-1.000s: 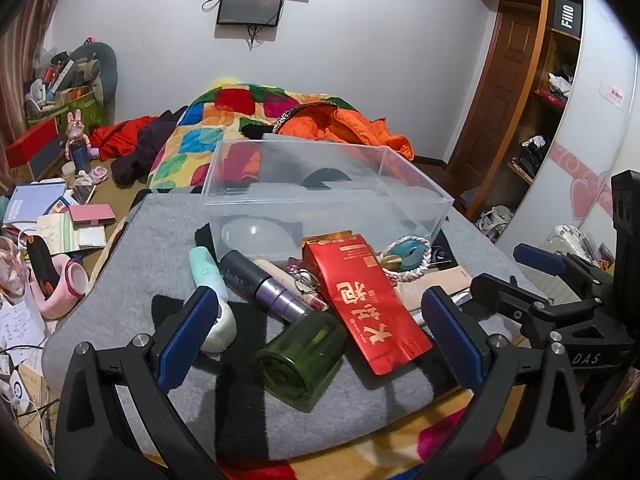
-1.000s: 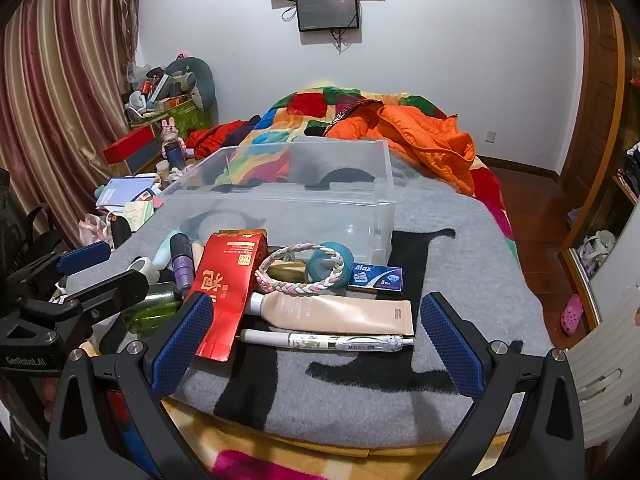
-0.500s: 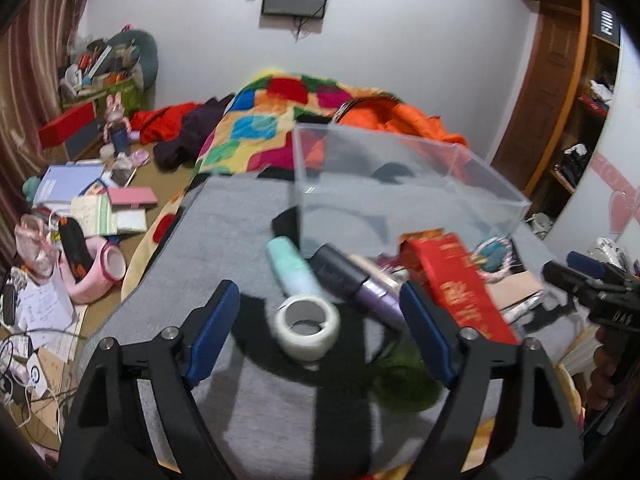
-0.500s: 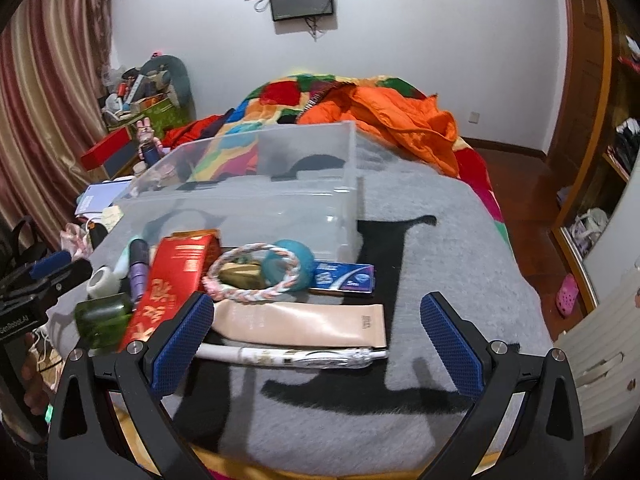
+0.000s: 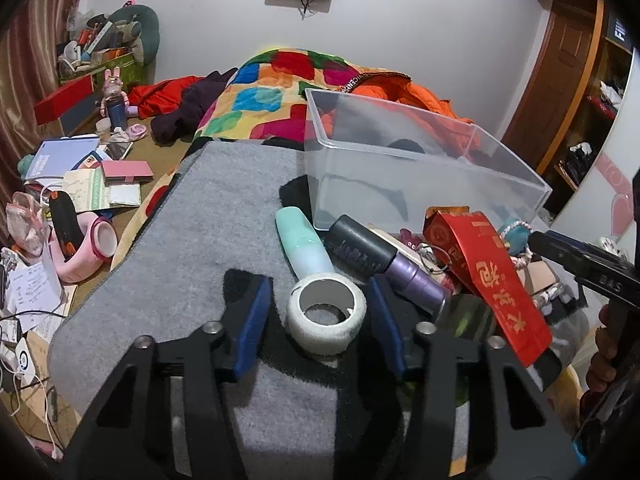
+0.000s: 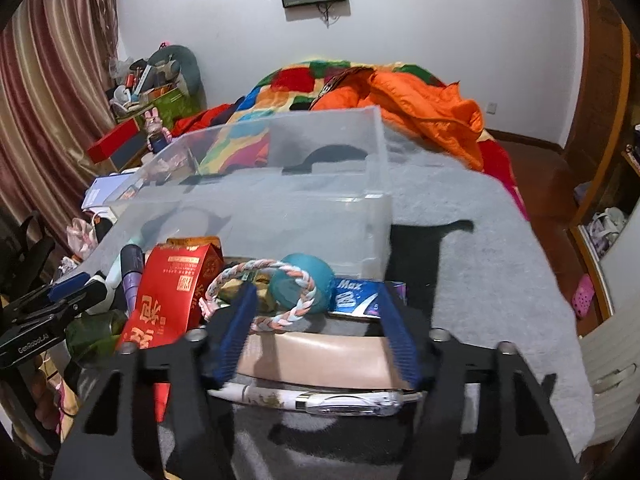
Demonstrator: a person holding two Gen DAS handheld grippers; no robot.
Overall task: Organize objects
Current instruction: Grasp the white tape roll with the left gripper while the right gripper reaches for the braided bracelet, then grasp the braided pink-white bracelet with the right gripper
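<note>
A clear plastic bin [image 5: 420, 176] stands on a grey blanket [image 5: 208, 232], with a pile of small items in front of it. My left gripper [image 5: 320, 304] is open, its jaws on either side of a white tape roll [image 5: 326, 322] without touching it. A mint tube [image 5: 304, 246], a dark purple bottle [image 5: 384, 264] and a red packet [image 5: 496, 280] lie beside the roll. My right gripper [image 6: 316, 312] is open, low over a beige tube [image 6: 316, 360]. A braided bracelet [image 6: 260, 292], a teal roll [image 6: 304, 284] and a white pen [image 6: 320, 398] lie near it.
A blue toothpaste box [image 6: 360, 300] and a green bottle [image 6: 94, 330] lie in the pile. Colourful bedding [image 5: 280, 84] and an orange jacket [image 6: 424, 104] lie behind the bin. Books and clutter [image 5: 80, 184] cover the floor at the left. A wooden wardrobe [image 5: 576, 80] stands at the right.
My left gripper has moved down and forward around the tape roll, and its jaws have narrowed. My right gripper has moved down and forward onto the pile, jaws narrower.
</note>
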